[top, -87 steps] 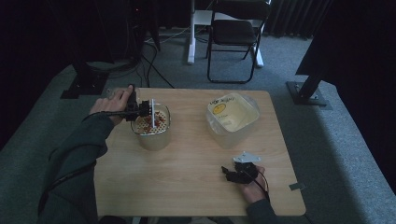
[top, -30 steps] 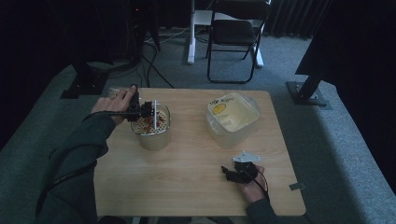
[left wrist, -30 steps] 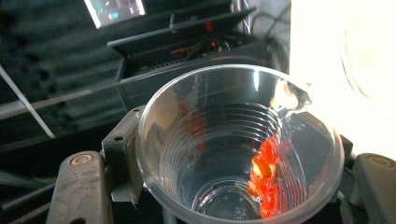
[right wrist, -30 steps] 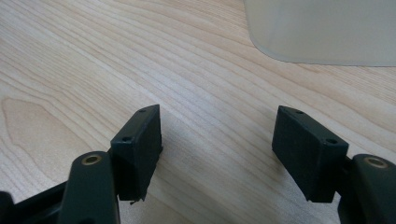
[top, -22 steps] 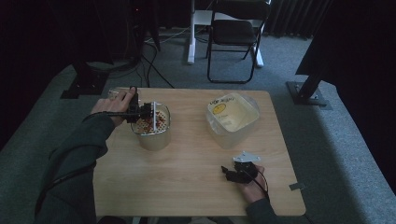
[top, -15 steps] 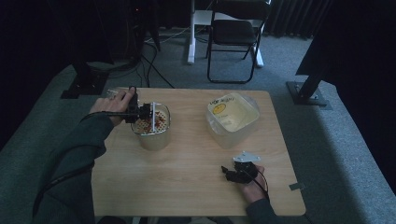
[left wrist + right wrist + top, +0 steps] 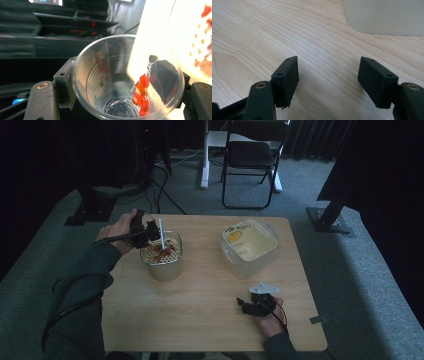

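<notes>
- Between the left claw (image 7: 120,100) pads sits a clear cup (image 7: 125,80), pinched and tipped so red bits (image 7: 140,93) spill toward the strainer (image 7: 161,251); its jaws just eased.
- Right claw (image 7: 328,80) rests spread on the tabletop (image 7: 249,32), idle beside the tub (image 7: 384,15).

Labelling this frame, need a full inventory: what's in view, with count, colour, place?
Plastic cup: 1, clear, tipped over the strainer, held between the left jaws.
Red pieces: several, in the cup near its bottom.
Strainer: 1, pale perforated insert with red bits, in a pot at table left.
Tub: 1, translucent, yellowish inside, table right.
Table: 1, light wood.
Folding chair: 1, black, beyond the table.
Left gripper: black, clamps the cup.
Right gripper: black, open, low over bare table.
</notes>
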